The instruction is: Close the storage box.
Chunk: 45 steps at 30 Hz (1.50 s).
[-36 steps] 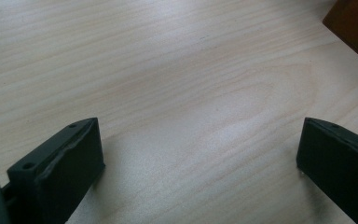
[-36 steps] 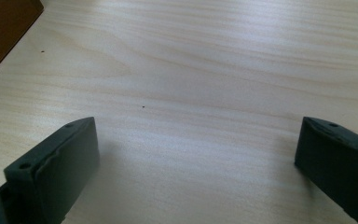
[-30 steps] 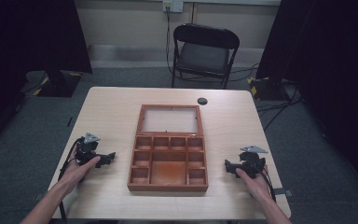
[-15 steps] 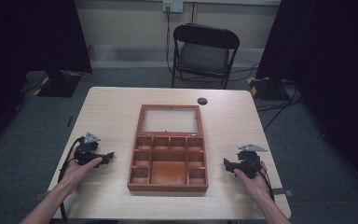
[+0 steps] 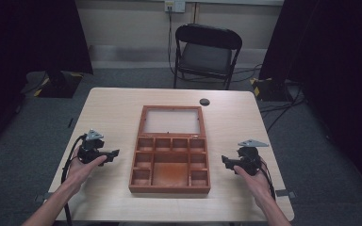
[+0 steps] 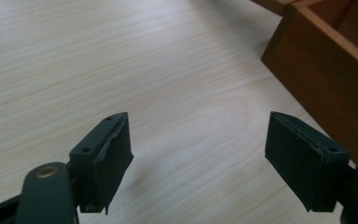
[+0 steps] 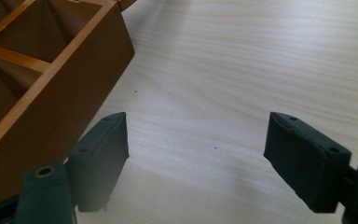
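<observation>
A brown wooden box (image 5: 169,162) with several compartments lies open in the middle of the table, its glass-paned lid (image 5: 172,121) flat behind it. My left gripper (image 5: 112,154) hovers just left of the box and points at its side wall. In the left gripper view my left gripper (image 6: 198,135) has bare tabletop between its jaws, with the box wall (image 6: 326,70) at the upper right. My right gripper (image 5: 226,160) is just right of the box, pointing at it. The right gripper view shows my right gripper (image 7: 196,135) beside the box wall (image 7: 51,79). Both pairs of jaws have just been closing somewhat and stand open with nothing between them.
A small black round object (image 5: 204,101) lies near the table's far edge. A black folding chair (image 5: 207,52) stands behind the light wood table (image 5: 113,113). Cables trail from both grippers over the front corners of the table.
Both grippers have risen a little off the table beside the box. The box has not moved.
</observation>
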Each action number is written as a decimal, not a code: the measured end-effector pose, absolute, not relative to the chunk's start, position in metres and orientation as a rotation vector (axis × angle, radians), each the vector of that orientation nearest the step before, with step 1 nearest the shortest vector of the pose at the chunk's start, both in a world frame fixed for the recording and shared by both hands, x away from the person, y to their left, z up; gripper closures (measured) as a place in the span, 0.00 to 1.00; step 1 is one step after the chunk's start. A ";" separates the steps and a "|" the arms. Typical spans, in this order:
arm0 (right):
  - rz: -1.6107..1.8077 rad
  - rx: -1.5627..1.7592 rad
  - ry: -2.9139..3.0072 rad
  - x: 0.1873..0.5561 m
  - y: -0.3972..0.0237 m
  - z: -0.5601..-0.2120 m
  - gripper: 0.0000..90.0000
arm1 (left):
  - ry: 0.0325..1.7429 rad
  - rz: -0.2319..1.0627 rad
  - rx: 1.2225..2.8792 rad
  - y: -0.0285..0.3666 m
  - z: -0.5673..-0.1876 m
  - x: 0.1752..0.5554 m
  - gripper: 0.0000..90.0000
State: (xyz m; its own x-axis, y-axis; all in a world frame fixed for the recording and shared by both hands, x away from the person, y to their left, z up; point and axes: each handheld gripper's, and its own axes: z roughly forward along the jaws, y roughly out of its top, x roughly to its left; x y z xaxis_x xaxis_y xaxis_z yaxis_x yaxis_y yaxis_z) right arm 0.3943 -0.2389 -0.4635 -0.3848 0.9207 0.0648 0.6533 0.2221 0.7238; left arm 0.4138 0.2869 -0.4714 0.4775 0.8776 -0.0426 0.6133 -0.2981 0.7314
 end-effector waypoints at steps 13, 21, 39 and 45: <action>1.058 1.395 2.148 0.419 -0.217 -0.445 0.36 | 1.161 0.527 2.010 0.271 -0.461 0.423 0.27; 1.088 1.414 2.137 0.448 -0.199 -0.439 0.34 | 1.161 0.497 2.001 0.269 -0.454 0.434 0.27; 1.159 1.464 2.163 0.500 -0.167 -0.440 0.26 | 1.221 0.390 1.935 0.248 -0.445 0.486 0.28; 1.160 1.488 2.163 0.512 -0.156 -0.447 0.24 | 1.256 0.308 1.894 0.238 -0.451 0.501 0.29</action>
State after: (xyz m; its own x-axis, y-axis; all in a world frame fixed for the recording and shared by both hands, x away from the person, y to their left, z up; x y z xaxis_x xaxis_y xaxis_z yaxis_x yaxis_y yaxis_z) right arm 0.5122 -0.1565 -0.4475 -0.4359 0.8752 0.2098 0.6589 0.1515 0.7369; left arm 0.5007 0.2380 -0.4508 0.4715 0.8524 -0.2263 0.6507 -0.1630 0.7416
